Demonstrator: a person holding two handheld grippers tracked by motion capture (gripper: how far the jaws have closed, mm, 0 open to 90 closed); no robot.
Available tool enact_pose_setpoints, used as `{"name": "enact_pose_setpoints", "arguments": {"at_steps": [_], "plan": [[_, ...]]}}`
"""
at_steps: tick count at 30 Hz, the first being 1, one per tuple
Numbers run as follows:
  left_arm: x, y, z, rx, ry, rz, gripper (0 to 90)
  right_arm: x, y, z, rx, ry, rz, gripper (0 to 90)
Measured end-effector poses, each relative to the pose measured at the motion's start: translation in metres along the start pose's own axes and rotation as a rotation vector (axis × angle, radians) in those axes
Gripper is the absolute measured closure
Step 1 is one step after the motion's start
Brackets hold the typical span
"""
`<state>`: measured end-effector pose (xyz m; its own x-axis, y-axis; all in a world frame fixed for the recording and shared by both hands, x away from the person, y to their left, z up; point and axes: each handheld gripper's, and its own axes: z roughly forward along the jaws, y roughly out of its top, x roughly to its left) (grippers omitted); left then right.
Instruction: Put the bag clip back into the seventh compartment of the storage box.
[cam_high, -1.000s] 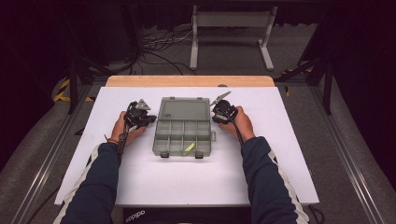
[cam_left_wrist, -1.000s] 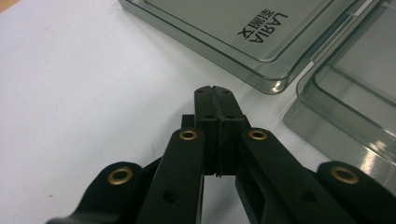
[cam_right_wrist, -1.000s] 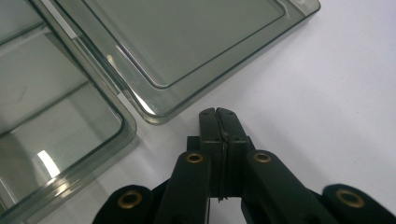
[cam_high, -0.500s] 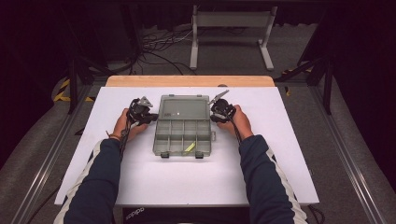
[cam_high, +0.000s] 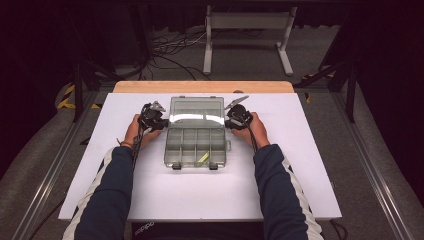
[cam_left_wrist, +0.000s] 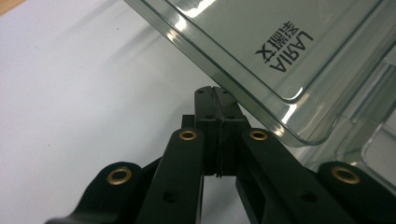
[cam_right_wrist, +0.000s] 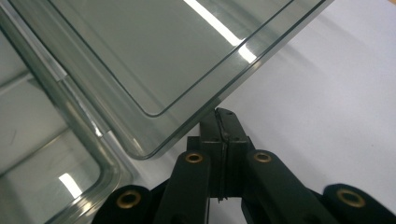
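A clear plastic compartment box lies in the middle of the white table, its hinged lid tilted up at the far side. A small yellow-green piece rests in a near compartment. My left gripper is shut, its tip against the lid's left edge. In the left gripper view the closed jaws touch the rim of the lid from below. My right gripper is shut too, at the lid's right edge. In the right gripper view its tip meets the lid near a corner.
The white tabletop has a wooden strip along its far edge. Two dark latches sit on the box's near wall. Cables and a grey stand lie on the floor beyond the table.
The lid's far edge has risen slightly and a bright glare now runs across it. Both hands have hardly shifted.
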<state>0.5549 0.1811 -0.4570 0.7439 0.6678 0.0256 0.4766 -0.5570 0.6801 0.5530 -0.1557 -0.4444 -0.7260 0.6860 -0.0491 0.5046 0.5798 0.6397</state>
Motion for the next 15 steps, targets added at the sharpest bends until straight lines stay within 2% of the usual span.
{"name": "enact_pose_setpoints", "arguments": {"at_steps": [2, 3, 7, 8, 13, 15], "plan": [[0.0001, 0.0013, 0.0013, -0.004, 0.006, -0.001, 89.7, -0.0020, -0.0011, 0.0007, -0.015, 0.008, 0.022, 90.0], [0.0003, 0.0024, 0.0013, 0.006, 0.009, 0.005, 89.7, -0.0021, -0.0008, 0.0010, -0.018, 0.005, 0.016, 90.0], [0.0002, 0.0039, 0.0038, -0.005, 0.019, 0.000, 89.7, -0.0007, 0.0005, 0.0024, -0.019, -0.011, 0.010, 90.0], [0.0007, 0.0035, 0.0054, -0.019, 0.012, -0.022, 89.7, -0.0005, 0.0007, 0.0028, -0.023, -0.015, 0.014, 90.0], [0.0010, 0.0038, 0.0074, -0.034, 0.018, -0.033, 89.6, 0.0013, 0.0021, 0.0045, -0.030, -0.038, 0.013, 90.0], [0.0013, 0.0042, 0.0092, -0.049, 0.029, -0.044, 89.5, 0.0009, 0.0023, 0.0055, -0.041, -0.037, 0.032, 90.0]]}}
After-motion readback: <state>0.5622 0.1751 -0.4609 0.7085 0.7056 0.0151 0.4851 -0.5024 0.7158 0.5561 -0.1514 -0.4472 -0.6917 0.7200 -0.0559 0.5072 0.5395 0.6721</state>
